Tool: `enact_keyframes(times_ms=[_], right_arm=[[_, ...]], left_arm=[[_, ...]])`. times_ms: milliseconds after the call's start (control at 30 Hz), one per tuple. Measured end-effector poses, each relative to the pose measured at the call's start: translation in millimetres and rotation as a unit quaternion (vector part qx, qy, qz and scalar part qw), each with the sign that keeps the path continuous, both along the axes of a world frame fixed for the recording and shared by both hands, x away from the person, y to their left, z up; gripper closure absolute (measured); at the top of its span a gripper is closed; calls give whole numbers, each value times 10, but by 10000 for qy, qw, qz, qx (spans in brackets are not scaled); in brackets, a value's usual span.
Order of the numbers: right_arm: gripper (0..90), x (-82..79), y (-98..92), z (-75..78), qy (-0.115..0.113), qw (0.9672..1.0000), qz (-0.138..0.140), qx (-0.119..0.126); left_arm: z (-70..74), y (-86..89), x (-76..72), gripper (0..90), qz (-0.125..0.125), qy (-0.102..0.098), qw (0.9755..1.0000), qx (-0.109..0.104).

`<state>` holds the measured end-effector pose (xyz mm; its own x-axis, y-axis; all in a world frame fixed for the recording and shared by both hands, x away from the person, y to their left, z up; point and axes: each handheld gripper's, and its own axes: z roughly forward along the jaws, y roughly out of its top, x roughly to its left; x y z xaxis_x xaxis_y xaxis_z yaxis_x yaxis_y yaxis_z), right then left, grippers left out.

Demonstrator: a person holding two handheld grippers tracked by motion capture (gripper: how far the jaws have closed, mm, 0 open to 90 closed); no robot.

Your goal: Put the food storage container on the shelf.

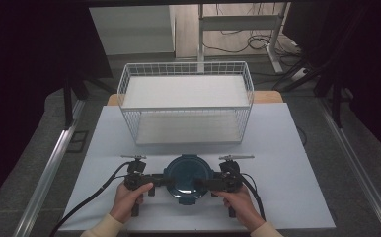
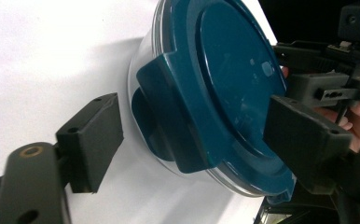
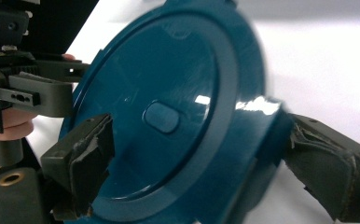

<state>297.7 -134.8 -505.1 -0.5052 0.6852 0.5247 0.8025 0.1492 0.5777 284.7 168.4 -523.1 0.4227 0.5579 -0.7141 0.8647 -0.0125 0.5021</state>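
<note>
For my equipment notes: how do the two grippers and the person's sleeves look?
Both the left gripper and the right gripper are black, with blocky dark pads; the right gripper's pads look frayed. A black cable trails from the left one. The sleeves are cream-coloured.

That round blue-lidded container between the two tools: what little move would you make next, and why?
Probably close both tools onto the lid's side tabs. The container sits on the white table before the wire basket. The left tool straddles one blue tab with a gap at each pad, and the right tool brackets the opposite edge, seemingly not yet clamped.
</note>
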Motion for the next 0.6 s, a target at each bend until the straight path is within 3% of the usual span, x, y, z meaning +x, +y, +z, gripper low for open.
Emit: enact_keyframes(times_ms=[67,233,600], right_arm=[[98,1,17,-32,140,9999,11,85],[128,-4,-4,-69,429,9984,-190,311],[217,-2,-95,-73,556,9966,-287,541]], left_arm=[[-15,-8,3,231,-24,43,10000,-86],[-29,-21,-4,287,21,97,9999,-31],[1,-18,-33,309,78,131,9999,22]])
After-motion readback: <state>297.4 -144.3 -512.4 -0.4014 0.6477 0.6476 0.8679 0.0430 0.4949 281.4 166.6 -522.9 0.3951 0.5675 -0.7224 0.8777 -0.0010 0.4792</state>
